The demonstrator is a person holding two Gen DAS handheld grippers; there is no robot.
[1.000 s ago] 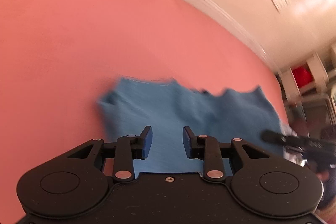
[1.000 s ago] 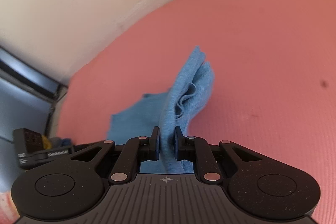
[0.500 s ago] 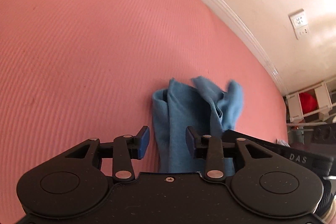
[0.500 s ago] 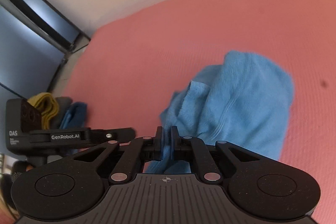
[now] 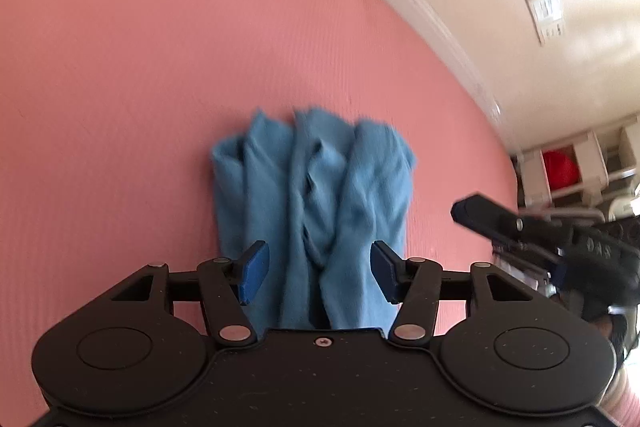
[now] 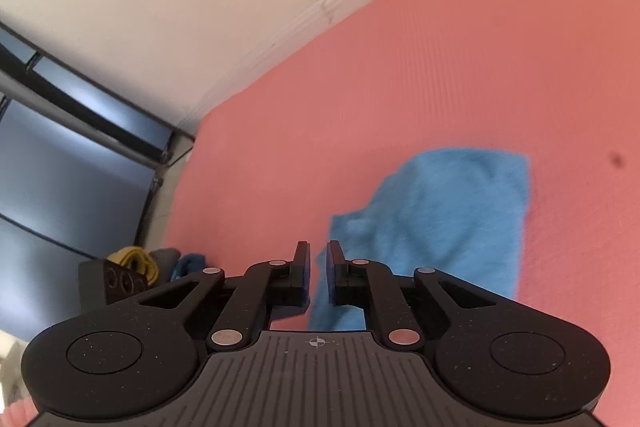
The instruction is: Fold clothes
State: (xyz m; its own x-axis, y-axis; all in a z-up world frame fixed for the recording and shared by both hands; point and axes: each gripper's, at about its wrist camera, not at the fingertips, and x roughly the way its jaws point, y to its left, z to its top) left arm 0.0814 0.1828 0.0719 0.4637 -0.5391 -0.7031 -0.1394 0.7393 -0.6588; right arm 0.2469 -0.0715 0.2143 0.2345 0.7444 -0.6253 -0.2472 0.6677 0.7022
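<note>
Your blue garment (image 5: 312,203) lies bunched on the pink mat (image 5: 120,67).
Long axis runs away from your left gripper (image 5: 316,273), spread wide and empty; right gripper (image 6: 318,273) slightly parted, holding nothing.

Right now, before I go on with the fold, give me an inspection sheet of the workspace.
Surface: pink ribbed mat, one dark spot.
Job's things: blue cloth lying bunched in lengthwise folds on the mat.
Clutter: yellow, grey and blue garments piled at the mat's edge.
Grippers: left gripper open wide over the cloth; right gripper narrowly open, cloth's near edge in line with the gap, grip not evident.
Cables: nothing seen.
Surroundings: cream wall, white baseboard, wall socket, shelf unit with a red item, dark glass panels.
</note>
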